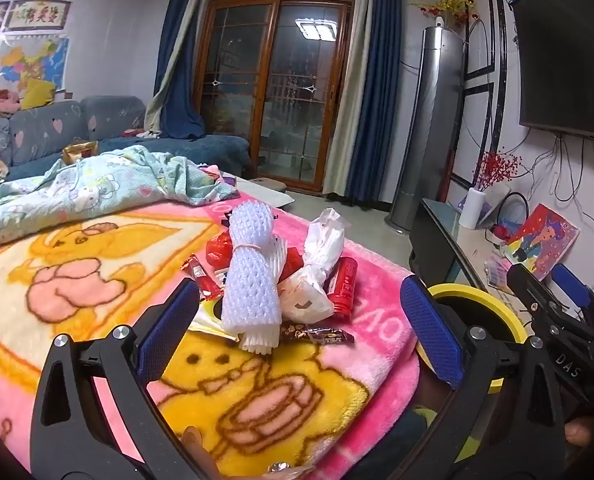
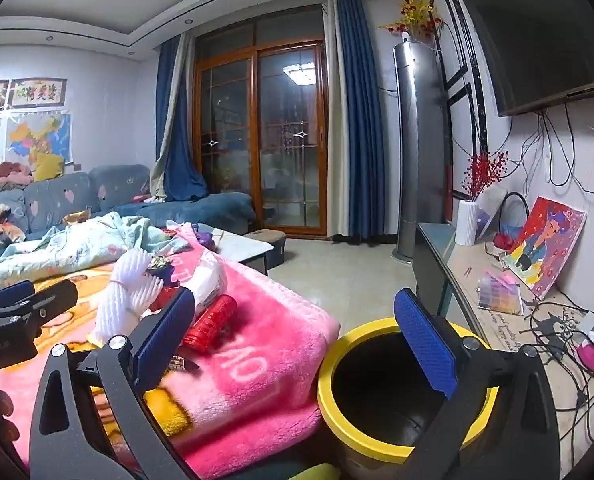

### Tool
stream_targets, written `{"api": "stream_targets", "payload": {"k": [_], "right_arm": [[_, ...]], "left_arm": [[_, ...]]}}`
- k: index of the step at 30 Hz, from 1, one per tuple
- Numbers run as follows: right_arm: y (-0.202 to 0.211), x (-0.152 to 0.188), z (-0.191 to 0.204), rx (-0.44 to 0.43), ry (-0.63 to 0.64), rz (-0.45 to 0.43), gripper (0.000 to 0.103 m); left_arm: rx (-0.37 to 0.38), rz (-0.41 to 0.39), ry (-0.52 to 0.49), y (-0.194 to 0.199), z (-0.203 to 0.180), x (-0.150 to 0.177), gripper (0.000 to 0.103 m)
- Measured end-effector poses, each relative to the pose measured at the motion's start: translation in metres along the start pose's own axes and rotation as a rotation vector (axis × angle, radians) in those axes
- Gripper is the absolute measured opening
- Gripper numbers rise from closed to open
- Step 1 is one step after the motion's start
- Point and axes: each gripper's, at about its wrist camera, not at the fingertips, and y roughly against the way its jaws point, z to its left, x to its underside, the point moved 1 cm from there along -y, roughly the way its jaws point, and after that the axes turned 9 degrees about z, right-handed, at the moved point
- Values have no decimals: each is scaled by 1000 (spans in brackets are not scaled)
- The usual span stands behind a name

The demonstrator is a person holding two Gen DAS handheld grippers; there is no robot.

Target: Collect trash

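Several bits of trash lie heaped on the pink blanket point(image 1: 97, 280), just left of the yellow-rimmed bin point(image 2: 377, 392) that stands beside its right edge. Tallest is the white foam net point(image 1: 251, 276), bound by a rubber band: probably very light and springy, so a pinch across its banded waist looks safest. The knotted plastic bag point(image 1: 321, 256) and the wrappers point(image 1: 317, 335) should crumple easily; the red can point(image 1: 343, 286) looks stiffer, smooth and liable to roll, best gripped across its middle. Under them the plush blanket would likely sag and snag fingertips. The left gripper point(image 1: 297, 332) hangs spread and empty near the heap; the right gripper point(image 2: 297, 344), also spread, is empty above the bin's rim. Far off are a sofa point(image 1: 97, 128), curtains and a TV.
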Motion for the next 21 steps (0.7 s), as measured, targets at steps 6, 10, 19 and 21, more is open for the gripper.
{"api": "stream_targets", "payload": {"k": [6,10,19,21], "right_arm": [[-2,-1,-1,0,-7,10,97],[-1,1,0,-1,-7,14,97],[-1,0,0,-2,-9,20,97],[-1,-1,0,-2,-9,20,97]], "left_arm": [[1,5,0,0,0,0,92],[1,6,0,0,0,0,92],[1,3,-2,2,-2,-3,92],[0,3,-2,2,-2,-3,92]]}}
